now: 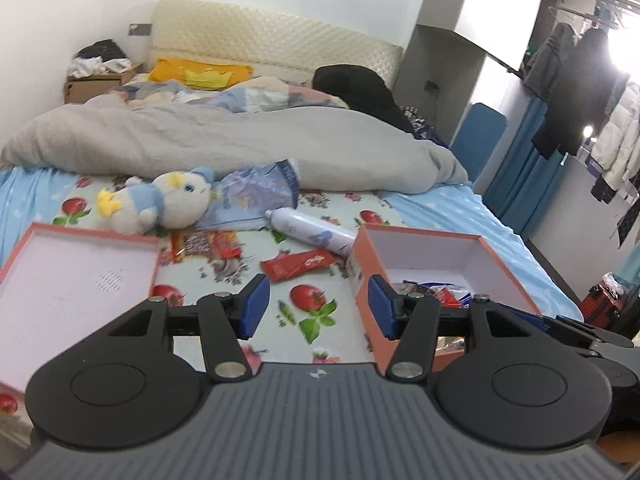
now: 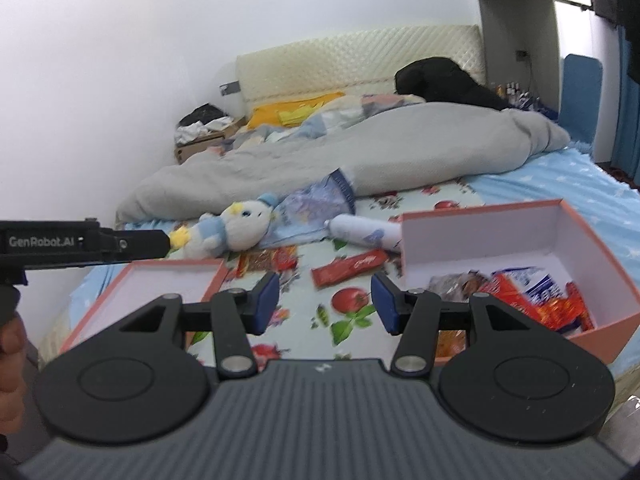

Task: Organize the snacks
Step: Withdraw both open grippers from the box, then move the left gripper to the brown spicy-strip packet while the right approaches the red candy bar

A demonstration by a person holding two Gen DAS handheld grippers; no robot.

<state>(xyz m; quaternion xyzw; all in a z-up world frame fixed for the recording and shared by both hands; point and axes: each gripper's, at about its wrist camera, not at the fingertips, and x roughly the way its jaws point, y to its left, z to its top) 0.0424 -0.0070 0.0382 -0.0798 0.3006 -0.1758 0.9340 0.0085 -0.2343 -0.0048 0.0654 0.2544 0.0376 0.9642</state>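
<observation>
A pink box (image 1: 436,240) (image 2: 576,236) with white inside sits on the bed at the right and holds several snack packets (image 2: 536,296). Its lid (image 1: 60,280) (image 2: 160,280) lies open side up at the left. Between them lie a red snack bar (image 1: 298,264) (image 2: 350,266), a red-orange packet (image 1: 204,245) (image 2: 266,259) and a white tube can (image 1: 310,230) (image 2: 364,232). My left gripper (image 1: 318,306) is open and empty above the sheet beside the box. My right gripper (image 2: 325,304) is open and empty, just short of the red bar.
A plush penguin (image 1: 160,204) (image 2: 236,230) and a blue-white bag (image 1: 256,194) (image 2: 316,206) lie behind the snacks. A grey duvet (image 1: 240,140) covers the far bed. The left gripper's body (image 2: 80,244) crosses the right view's left edge.
</observation>
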